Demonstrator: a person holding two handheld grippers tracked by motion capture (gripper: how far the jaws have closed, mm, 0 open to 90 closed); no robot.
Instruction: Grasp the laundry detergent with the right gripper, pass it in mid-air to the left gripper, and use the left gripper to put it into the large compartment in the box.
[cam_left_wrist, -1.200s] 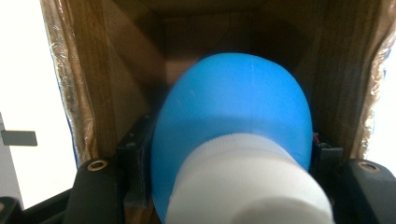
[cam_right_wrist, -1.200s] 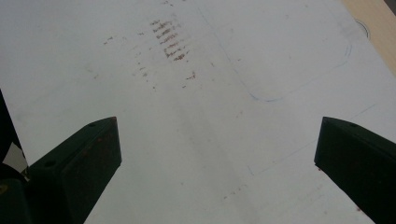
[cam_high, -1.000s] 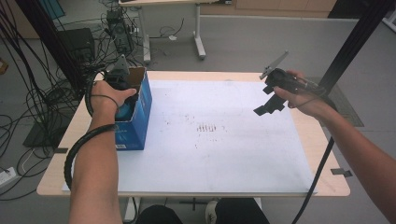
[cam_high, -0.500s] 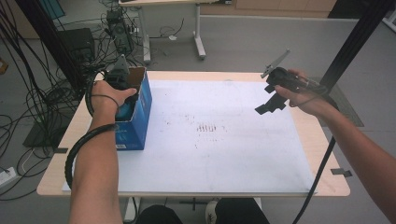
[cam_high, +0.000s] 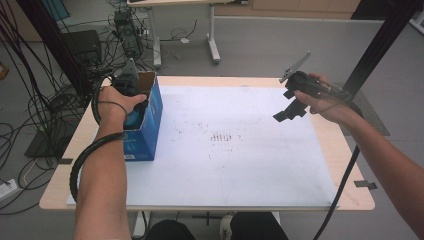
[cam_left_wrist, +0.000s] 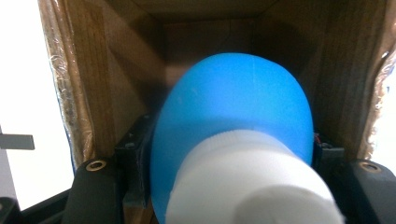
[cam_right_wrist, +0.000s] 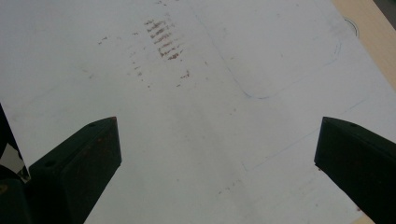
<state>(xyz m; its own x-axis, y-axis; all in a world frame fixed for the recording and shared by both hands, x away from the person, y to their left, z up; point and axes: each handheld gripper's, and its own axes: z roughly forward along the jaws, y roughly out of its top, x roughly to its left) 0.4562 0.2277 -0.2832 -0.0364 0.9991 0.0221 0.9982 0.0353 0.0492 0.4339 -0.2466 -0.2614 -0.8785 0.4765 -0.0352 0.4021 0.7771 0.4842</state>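
Observation:
A blue cardboard box (cam_high: 152, 117) stands open-topped at the table's left edge. My left gripper (cam_high: 133, 107) reaches down into it, and a hand holds its body above the box. In the left gripper view the gripper (cam_left_wrist: 233, 154) is shut on a blue bottle (cam_left_wrist: 233, 102) with a white cap (cam_left_wrist: 247, 182), inside the box's brown walls (cam_left_wrist: 112, 79). My right gripper (cam_high: 287, 112) hovers above the table's far right. Its jaws stand wide open with nothing between them (cam_right_wrist: 217, 158), over the white sheet (cam_right_wrist: 210, 93).
The white sheet (cam_high: 235, 160) covers most of the wooden table (cam_high: 350, 200) and bears brown smudges (cam_high: 222, 137) at its middle. Cables (cam_high: 30, 115) lie on the floor to the left. A black post (cam_high: 375, 45) rises at the right, and another table's legs (cam_high: 212, 35) stand behind.

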